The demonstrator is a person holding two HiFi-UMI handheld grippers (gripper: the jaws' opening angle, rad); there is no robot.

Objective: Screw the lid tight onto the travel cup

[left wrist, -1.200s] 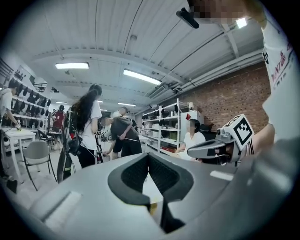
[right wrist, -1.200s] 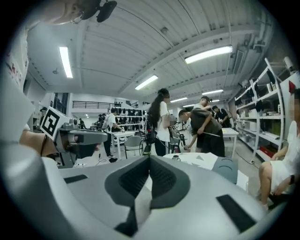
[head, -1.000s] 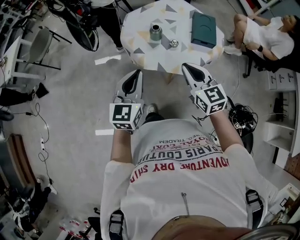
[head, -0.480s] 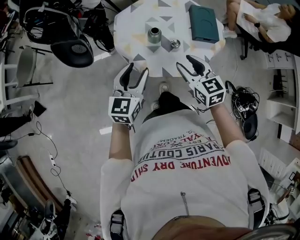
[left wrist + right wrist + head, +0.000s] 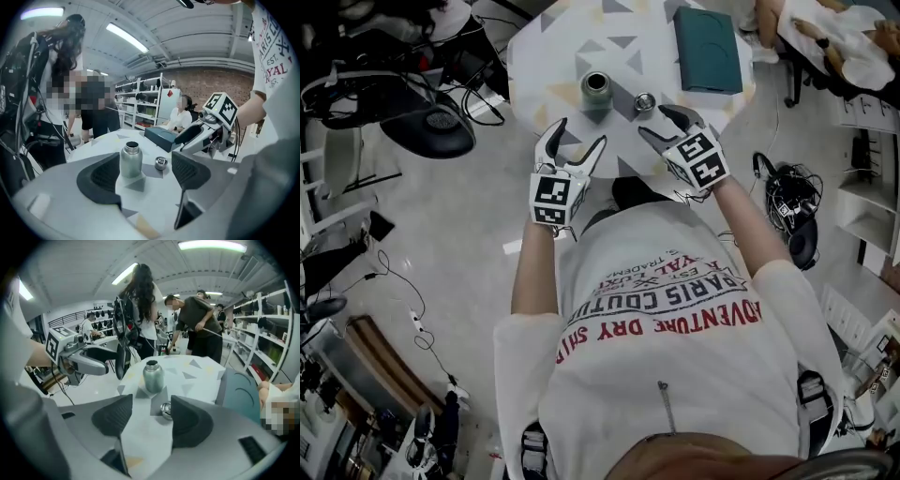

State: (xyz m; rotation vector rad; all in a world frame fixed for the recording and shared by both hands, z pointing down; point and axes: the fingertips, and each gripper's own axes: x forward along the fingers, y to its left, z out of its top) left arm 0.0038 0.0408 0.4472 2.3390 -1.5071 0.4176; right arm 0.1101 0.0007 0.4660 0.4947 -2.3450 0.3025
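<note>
A steel travel cup [image 5: 597, 86] stands open-mouthed on the patterned round table [image 5: 565, 52]. Its small metal lid [image 5: 645, 100] lies to its right, apart from it. My left gripper [image 5: 578, 137] hovers at the table's near edge, just short of the cup [image 5: 131, 160]. Its jaws have just been opening and are open with nothing between them. My right gripper [image 5: 656, 123] is near the lid [image 5: 165, 409], also open and empty, its jaws just opened too. In the left gripper view the lid [image 5: 161, 162] sits right of the cup. The right gripper view shows the cup [image 5: 152, 376] beyond the lid.
A teal box [image 5: 708, 49] lies on the table's far right. A seated person [image 5: 839, 42] is beyond the table at right. A black chair base [image 5: 427, 127] and cables [image 5: 787, 202] lie on the floor. People stand past the table [image 5: 197, 324].
Both grippers have moved forward and down to the table's near edge. Their jaws went from shut to open. Cup and lid have not moved on the table.
</note>
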